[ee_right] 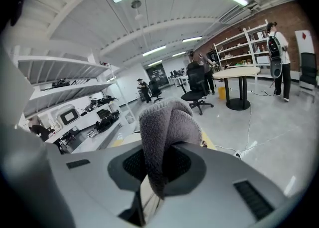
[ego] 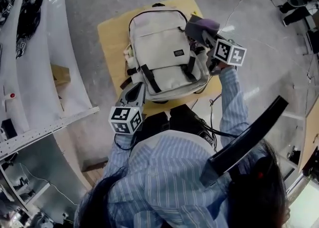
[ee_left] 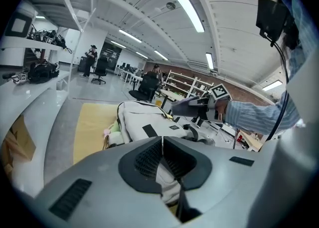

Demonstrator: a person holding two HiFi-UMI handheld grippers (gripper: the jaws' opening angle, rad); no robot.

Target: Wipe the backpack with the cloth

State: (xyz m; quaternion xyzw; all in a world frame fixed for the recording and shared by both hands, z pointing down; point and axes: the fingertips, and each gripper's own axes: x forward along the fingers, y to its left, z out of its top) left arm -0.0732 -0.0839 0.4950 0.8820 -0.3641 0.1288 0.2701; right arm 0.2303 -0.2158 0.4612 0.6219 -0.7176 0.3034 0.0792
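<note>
Person wears a blue-and-white striped shirt (ego: pixel 159 172). The grey left gripper (ego: pixel 137 88) and right gripper (ego: pixel 196 28) each carry black-and-white marker cubes (ego: pixel 126 118).

No legible print anywhere.
The small black label (ego: pixel 178 53) on the backpack (ego: pixel 164 37), upper centre of the head view, is too small to read.

My head camera looks steeply down from above on the bench (ego: pixel 112 37), far enough off to take in the whole backpack (ego: pixel 167 55) and both claws. The camera on my left claw (ego: pixel 134 92) sits low, close against the backpack, facing across it to my right claw (ego: pixel 199 28) — these two views share backpack, bench and that claw. The right claw's camera tilts upward past the cloth (ee_right: pixel 164 132) right before it — out into the hall.
</note>
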